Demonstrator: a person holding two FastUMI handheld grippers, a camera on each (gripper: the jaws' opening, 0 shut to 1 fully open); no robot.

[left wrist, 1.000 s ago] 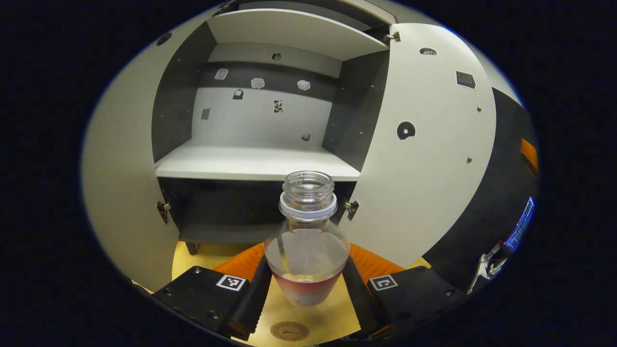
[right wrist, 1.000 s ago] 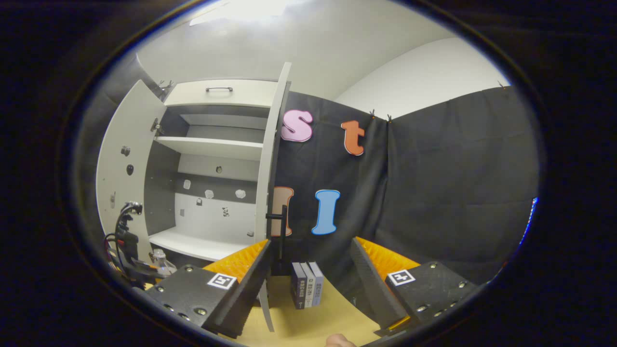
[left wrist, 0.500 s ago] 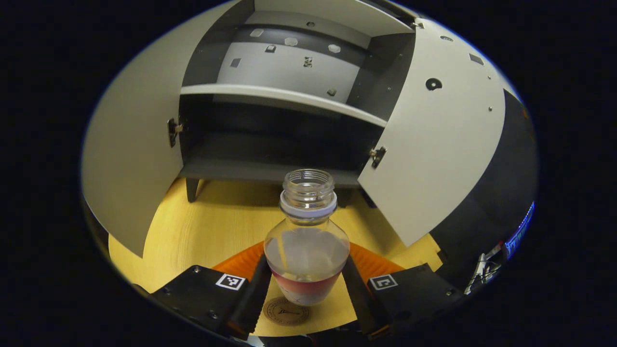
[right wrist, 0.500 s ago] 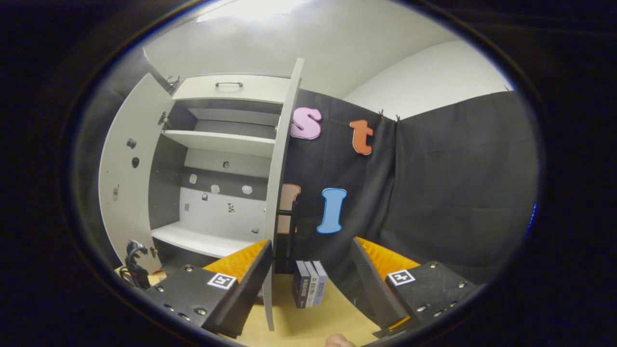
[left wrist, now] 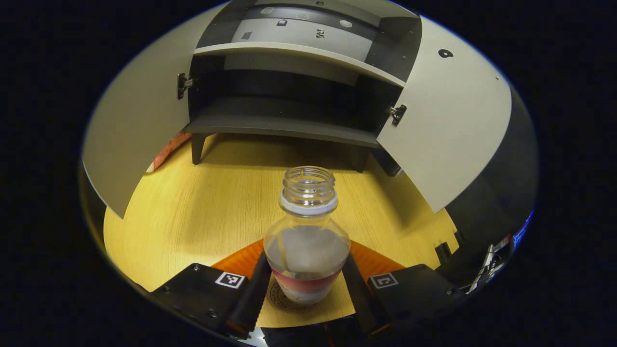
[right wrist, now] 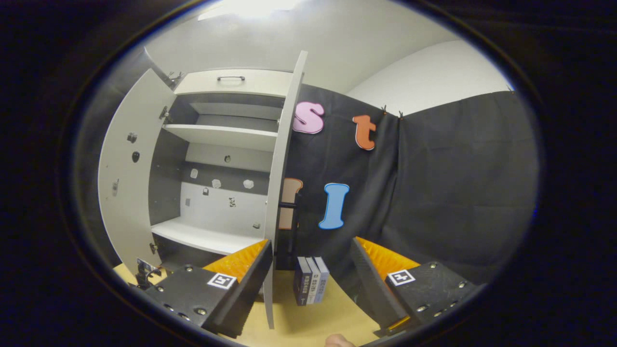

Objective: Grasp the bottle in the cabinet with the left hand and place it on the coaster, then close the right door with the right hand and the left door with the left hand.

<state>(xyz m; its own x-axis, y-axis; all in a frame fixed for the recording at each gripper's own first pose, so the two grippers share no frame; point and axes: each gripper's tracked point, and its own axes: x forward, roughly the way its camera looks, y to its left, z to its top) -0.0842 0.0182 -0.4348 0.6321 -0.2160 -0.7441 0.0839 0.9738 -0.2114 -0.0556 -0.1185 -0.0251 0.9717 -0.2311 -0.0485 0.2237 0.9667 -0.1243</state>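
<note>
Item: bottle, uncapped, label lettering too small to read.
My left gripper clasped it over the stamped coaster on the table; my right gripper stood open near three books.

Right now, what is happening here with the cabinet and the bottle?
The left gripper holds a clear, capless plastic bottle with a reddish label between both fingers, just over the round brown coaster on the yellow wooden table. Whether the bottle already rests on the coaster cannot be told. The grey cabinet stands with both doors wide open. The right gripper is open and empty, near the edge of the right door, beside some upright books.
</note>
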